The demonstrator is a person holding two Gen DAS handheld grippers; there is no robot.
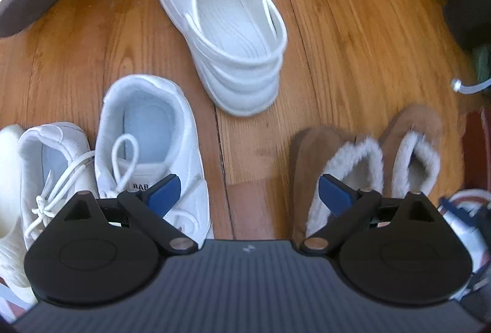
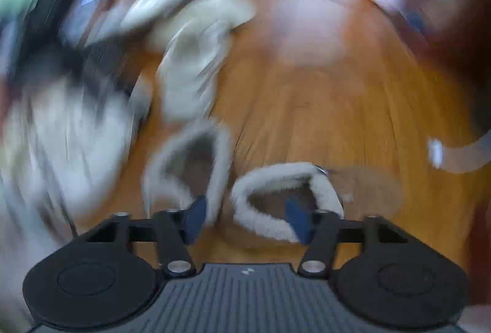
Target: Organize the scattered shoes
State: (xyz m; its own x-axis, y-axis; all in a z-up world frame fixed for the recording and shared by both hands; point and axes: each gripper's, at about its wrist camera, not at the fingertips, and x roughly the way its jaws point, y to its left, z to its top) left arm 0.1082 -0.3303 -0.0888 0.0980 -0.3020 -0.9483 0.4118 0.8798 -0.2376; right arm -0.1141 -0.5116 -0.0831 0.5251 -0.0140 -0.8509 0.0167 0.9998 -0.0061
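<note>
My left gripper (image 1: 248,195) hung wide open and empty above bare floor (image 1: 337,26), between paired white sneakers (image 1: 147,149) and fleece-lined slippers (image 1: 362,167). My right gripper (image 2: 245,219), also spread and empty, straddled the slippers (image 2: 276,198). With that view badly blurred, I risked snagging both cuffs.

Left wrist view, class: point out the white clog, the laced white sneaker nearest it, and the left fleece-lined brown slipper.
white clog (image 1: 233,26): left wrist view, on its insole.
laced white sneaker (image 1: 147,124): left wrist view, on its blue insole.
left fleece-lined brown slipper (image 1: 353,161): left wrist view, on its fleece lining.

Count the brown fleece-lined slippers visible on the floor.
2. The left slipper and the right slipper sit side by side on the wooden floor, right of the white sneakers. Others may be out of view.
</note>
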